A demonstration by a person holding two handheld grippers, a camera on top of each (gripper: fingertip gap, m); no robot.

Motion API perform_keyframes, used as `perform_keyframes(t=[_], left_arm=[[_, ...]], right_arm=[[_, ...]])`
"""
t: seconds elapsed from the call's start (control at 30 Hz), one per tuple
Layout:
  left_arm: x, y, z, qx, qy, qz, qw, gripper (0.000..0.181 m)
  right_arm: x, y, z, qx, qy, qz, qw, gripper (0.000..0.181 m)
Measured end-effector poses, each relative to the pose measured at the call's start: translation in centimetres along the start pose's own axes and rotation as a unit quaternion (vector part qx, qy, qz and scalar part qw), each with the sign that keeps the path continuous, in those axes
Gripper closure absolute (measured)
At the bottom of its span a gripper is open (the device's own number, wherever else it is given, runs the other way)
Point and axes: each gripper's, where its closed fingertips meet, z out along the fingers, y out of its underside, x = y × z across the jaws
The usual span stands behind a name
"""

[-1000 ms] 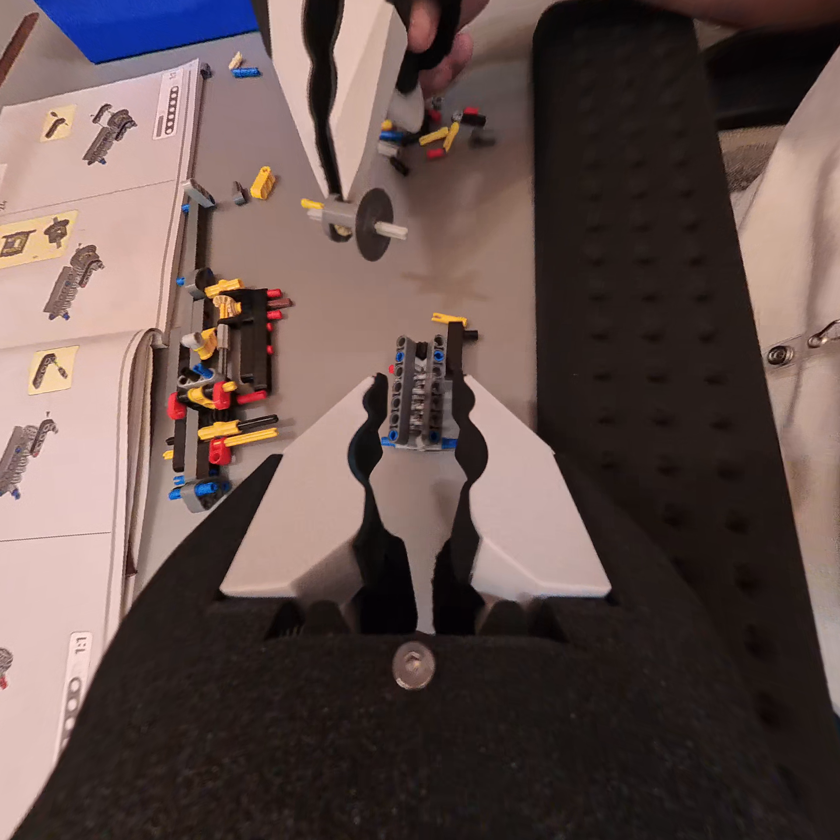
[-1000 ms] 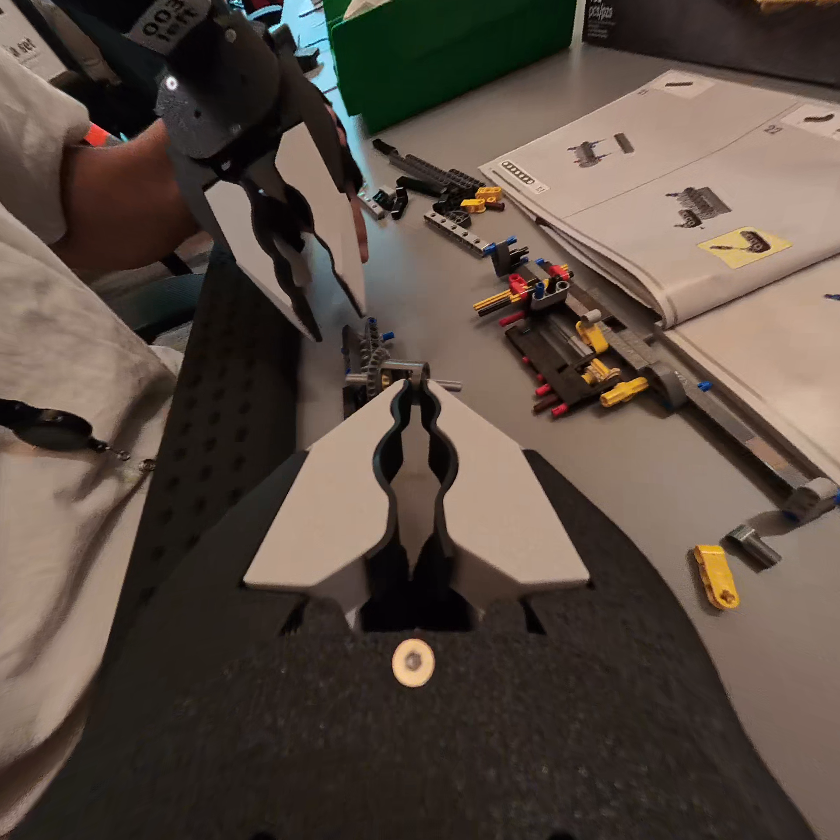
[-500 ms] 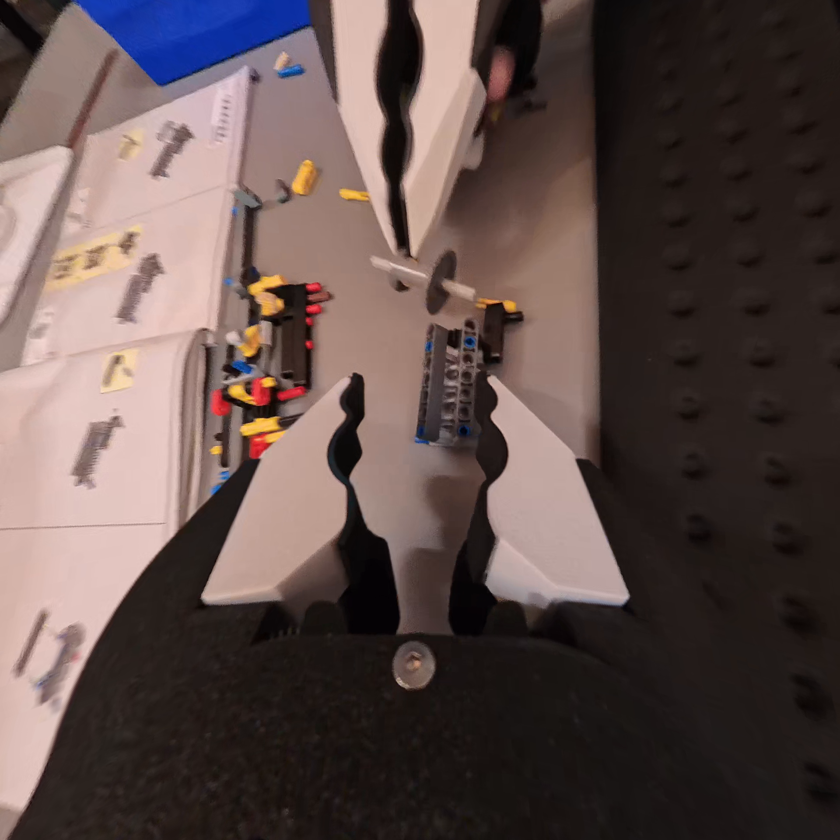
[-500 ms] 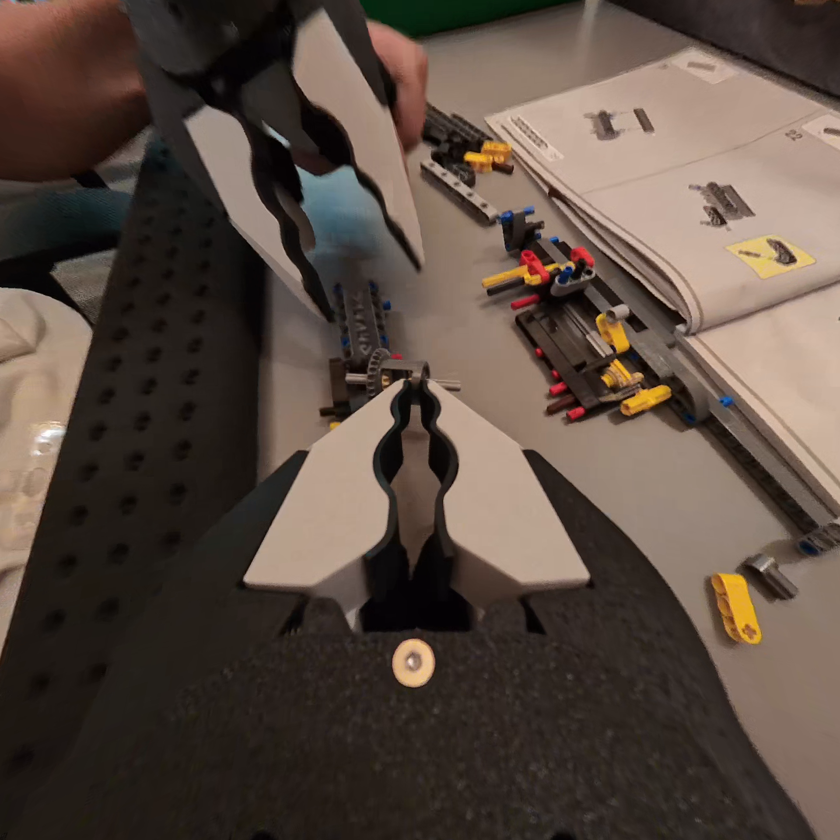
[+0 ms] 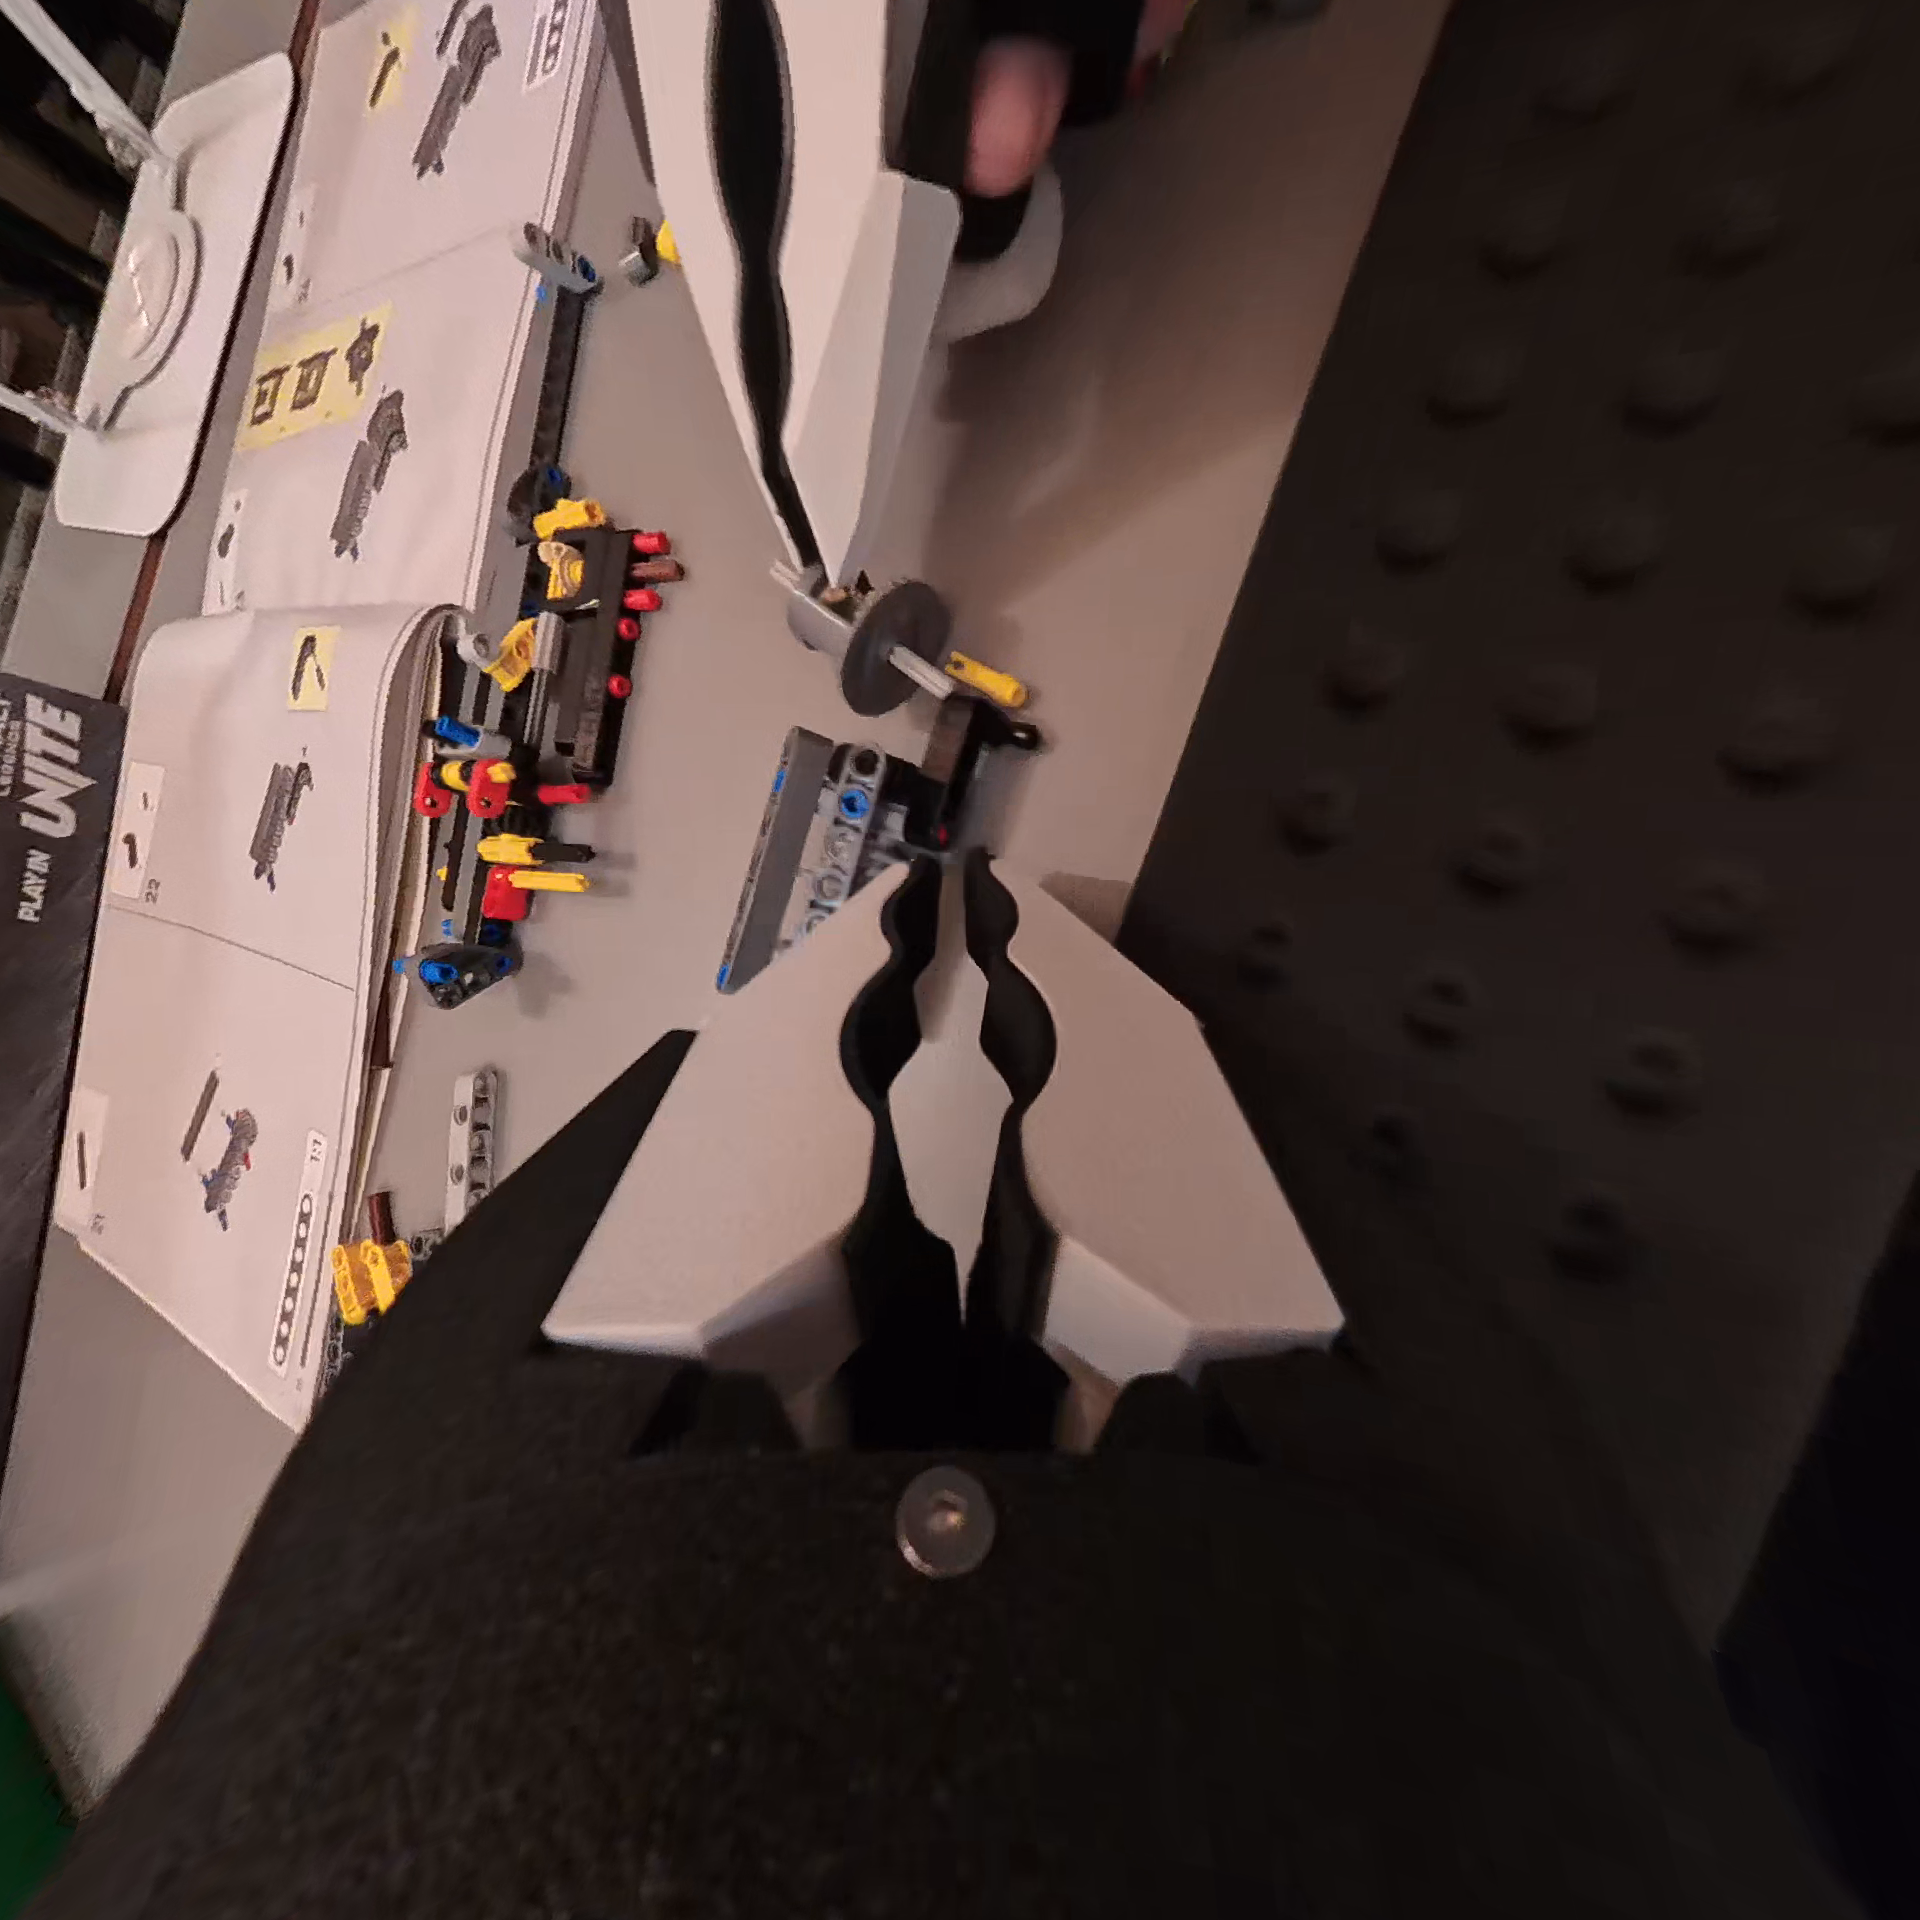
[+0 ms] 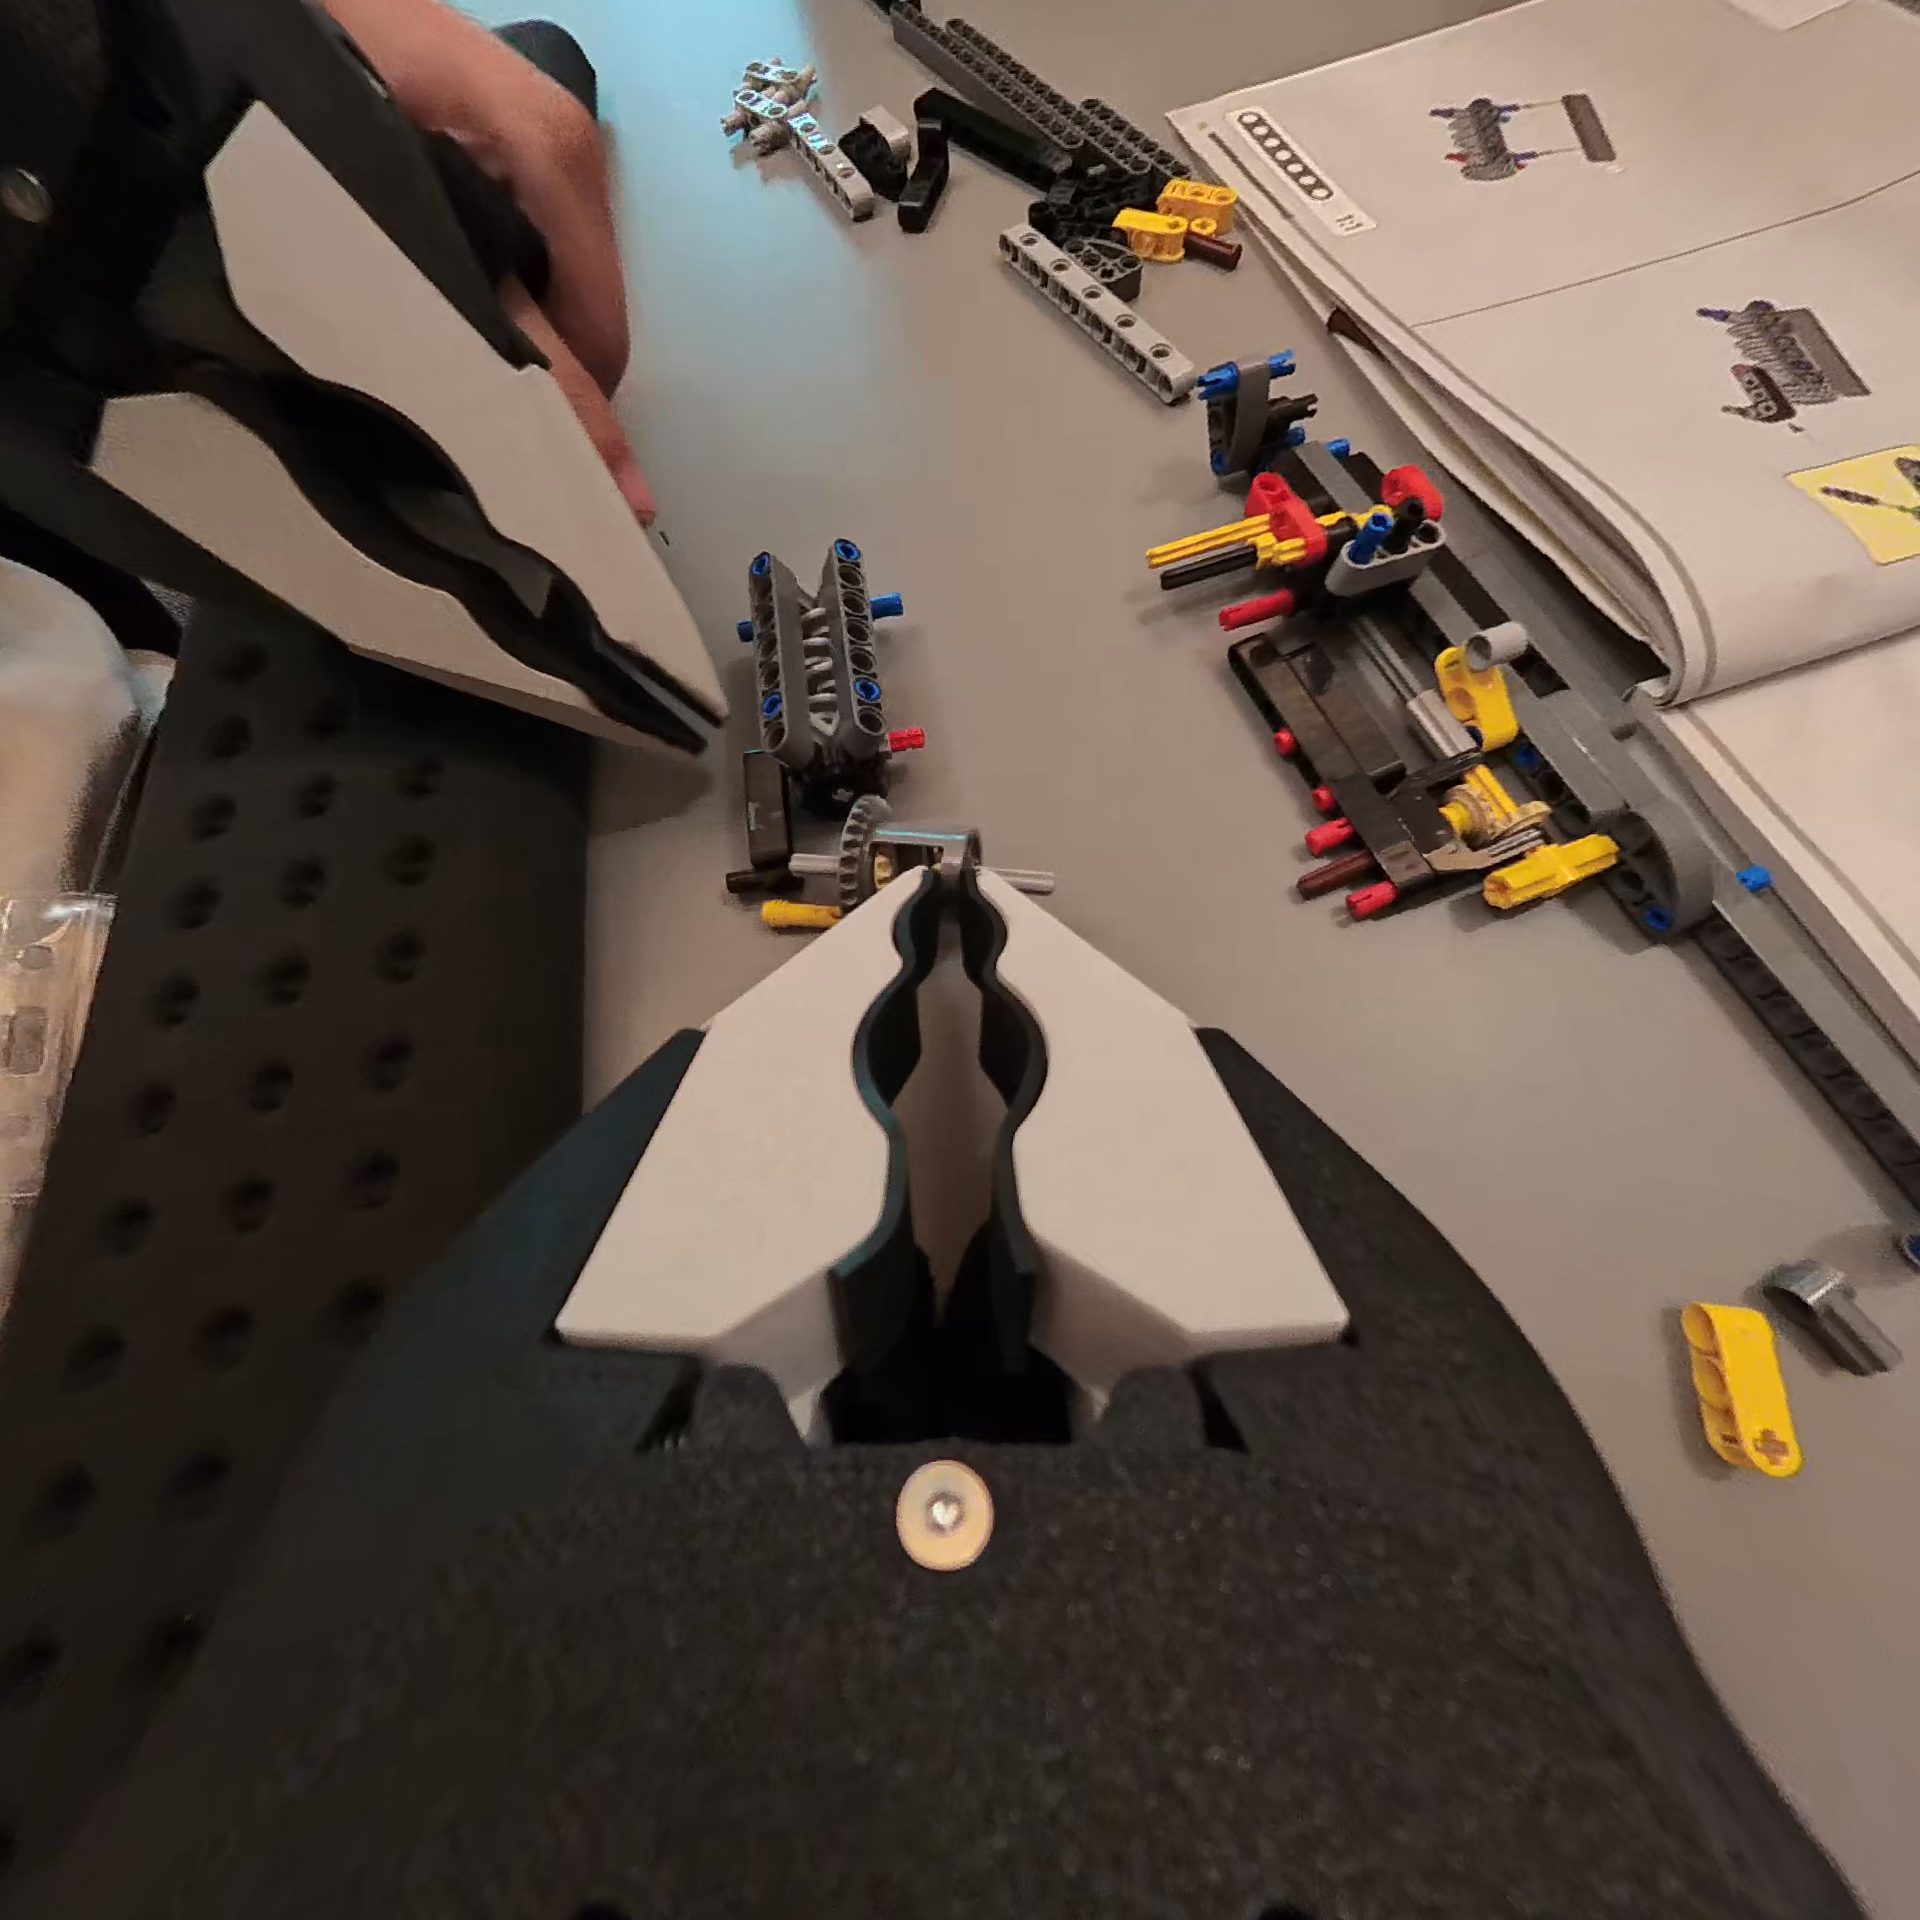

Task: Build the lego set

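Table [image 6: 1039, 540]; blurred hand [image 6: 540, 208]

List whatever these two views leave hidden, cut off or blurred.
- Left wrist view: the left gripper fingertips cover part of the grey studded-beam block with blue pins, so any grip is unclear.
- Left wrist view: the right gripper is motion-blurred, its top cut off by the frame.
- Right wrist view: the open instruction booklet runs past the right edge.

Grey tabletop [image 6: 1039, 468]; black studded mat [image 5: 1558, 727] along one edge; dim warm light.
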Motion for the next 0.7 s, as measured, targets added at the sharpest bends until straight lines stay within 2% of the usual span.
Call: perform_keyframes(t=[0.13,0.43,0.5,0.7], left_arm=[[-0.5,0.3,0.8,-0.006,0.003,-0.007,1.0,0.177],[-1.9,0.8,0.6,0.006,-0.026,-0.02,0.999,0.174],[-2.0,0.7,0.7,0.01,-0.035,-0.003,0.999,0.168],[-1.8,0.0,0.8,0.018,-0.063,0.109,0.992,0.169]], right_arm=[[-0.6,-0.1,0.4,-0.003,-0.011,-0.003,1.0,0.178],[0.1,-0.7,1.2,-0.015,0.04,0.0,0.999,0.178],[0.0,-0.8,1.3,-0.014,0.047,0.019,0.999,0.178],[0.1,-0.6,1.3,-0.016,0.063,0.04,0.997,0.178]])
